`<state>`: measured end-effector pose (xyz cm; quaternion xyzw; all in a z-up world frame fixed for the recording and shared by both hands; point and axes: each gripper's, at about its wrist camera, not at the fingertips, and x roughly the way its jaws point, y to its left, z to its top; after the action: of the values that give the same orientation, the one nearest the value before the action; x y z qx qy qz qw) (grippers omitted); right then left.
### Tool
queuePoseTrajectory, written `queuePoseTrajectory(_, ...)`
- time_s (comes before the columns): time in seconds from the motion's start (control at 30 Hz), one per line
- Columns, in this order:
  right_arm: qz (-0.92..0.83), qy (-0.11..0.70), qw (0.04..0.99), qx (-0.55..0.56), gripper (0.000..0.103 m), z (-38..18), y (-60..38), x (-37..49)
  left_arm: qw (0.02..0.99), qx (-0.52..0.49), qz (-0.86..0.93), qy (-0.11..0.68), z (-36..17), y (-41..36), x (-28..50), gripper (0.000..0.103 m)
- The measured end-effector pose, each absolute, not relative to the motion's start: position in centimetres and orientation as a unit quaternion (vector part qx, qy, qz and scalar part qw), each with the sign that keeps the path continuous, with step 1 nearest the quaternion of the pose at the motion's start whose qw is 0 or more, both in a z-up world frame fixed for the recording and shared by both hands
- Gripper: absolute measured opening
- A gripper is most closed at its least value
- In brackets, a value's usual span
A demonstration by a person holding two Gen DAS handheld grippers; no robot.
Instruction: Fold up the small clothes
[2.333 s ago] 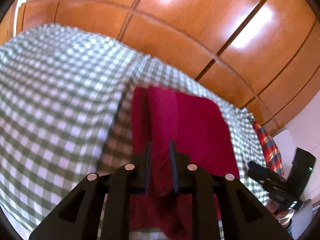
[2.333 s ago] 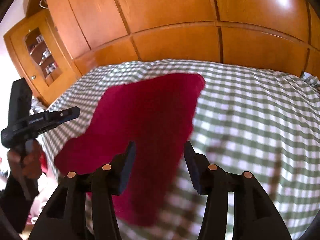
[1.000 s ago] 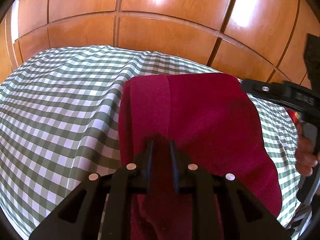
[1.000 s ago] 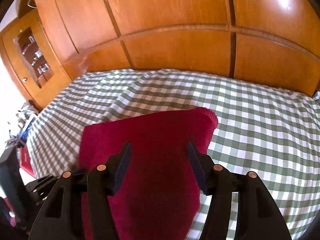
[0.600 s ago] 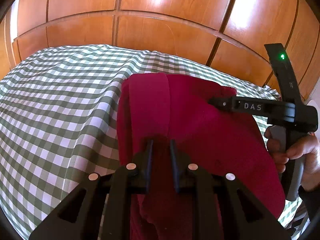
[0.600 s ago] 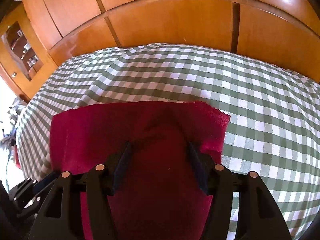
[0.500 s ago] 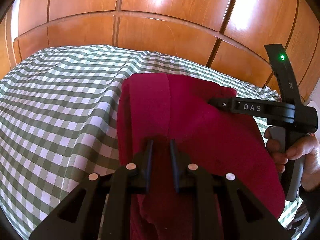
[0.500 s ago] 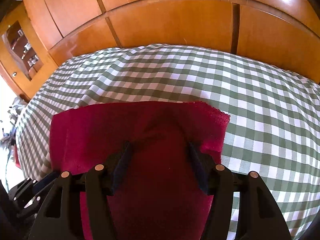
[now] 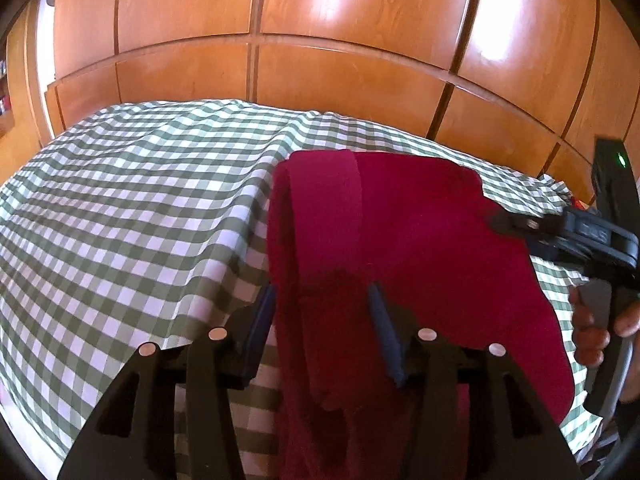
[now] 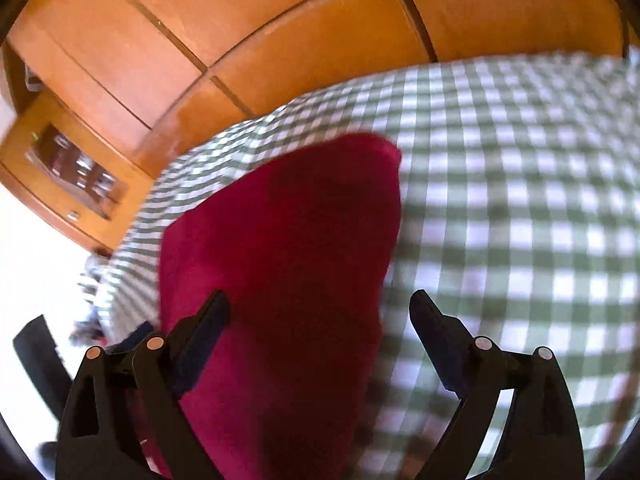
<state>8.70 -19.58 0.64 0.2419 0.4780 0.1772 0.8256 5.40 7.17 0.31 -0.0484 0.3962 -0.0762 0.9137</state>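
A dark red garment [image 9: 420,248] lies on the green and white checked bedspread [image 9: 132,216], with a folded strip along its left side. My left gripper [image 9: 322,304] is open, its fingers on either side of the garment's near left part. In the right wrist view the garment [image 10: 288,248] lies below my right gripper [image 10: 320,312], which is wide open and empty above its near end. The right gripper also shows at the right edge of the left wrist view [image 9: 560,228], over the garment's right edge.
Orange wooden wardrobe doors [image 9: 320,40] stand behind the bed. A wooden cabinet with a glass panel [image 10: 72,172] stands at the left in the right wrist view. The bedspread [image 10: 520,200] stretches to the right of the garment.
My left gripper has opened and let go of the garment. My right gripper has opened wider and swung away to the right, blurring its view.
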Motion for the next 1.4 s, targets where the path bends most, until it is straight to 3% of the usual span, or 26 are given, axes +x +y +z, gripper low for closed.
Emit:
queuePoseTrajectory(0.27, 0.235, 0.485, 0.785, 0.307, 0.090, -1.2, -20.0, 8.1, 0.914, -0.042, -0.081, 0.396, 0.2, 7.1, 5.2, 0.050)
queuePoseTrajectory(0.6, 0.273, 0.492, 0.766, 0.311, 0.080, -2.3, -17.4, 9.7, 0.911, -0.050, -0.096, 0.398, -0.7, 7.6, 5.4, 0.058)
queuePoseTrajectory(0.77, 0.282, 0.500, 0.766, 0.290, 0.069, -2.6, -15.7, 10.2, 0.903, -0.084, -0.111, 0.407, -1.6, 8.6, 5.7, 0.062)
queuePoseTrajectory(0.93, 0.278, 0.497, 0.780, 0.259, 0.049, -1.7, -14.8, 9.5, 0.895, -0.124, -0.133, 0.408, -2.6, 9.6, 5.7, 0.062)
queuePoseTrajectory(0.97, 0.277, 0.492, 0.787, 0.250, 0.048, -1.1, -14.5, 9.1, 0.895, -0.125, -0.135, 0.406, -2.6, 9.5, 5.7, 0.060)
queuePoseTrajectory(1.0, 0.276, 0.487, 0.793, 0.241, 0.046, -0.5, -14.3, 8.8, 0.895, -0.124, -0.140, 0.404, -2.6, 9.5, 5.5, 0.049)
queuePoseTrajectory(1.03, 0.276, 0.484, 0.796, 0.236, 0.044, -0.1, -14.1, 8.6, 0.893, -0.126, -0.155, 0.403, -2.4, 9.2, 5.4, 0.044)
queuePoseTrajectory(1.1, 0.275, 0.475, 0.804, 0.227, 0.043, 0.9, -14.0, 7.7, 0.896, -0.113, -0.159, 0.399, -2.0, 8.8, 5.0, 0.039)
queuePoseTrajectory(1.4, 0.237, 0.442, 0.834, 0.232, 0.042, 4.0, -16.9, 4.2, 0.884, -0.136, -0.208, 0.396, -1.2, 6.6, 3.6, 0.030)
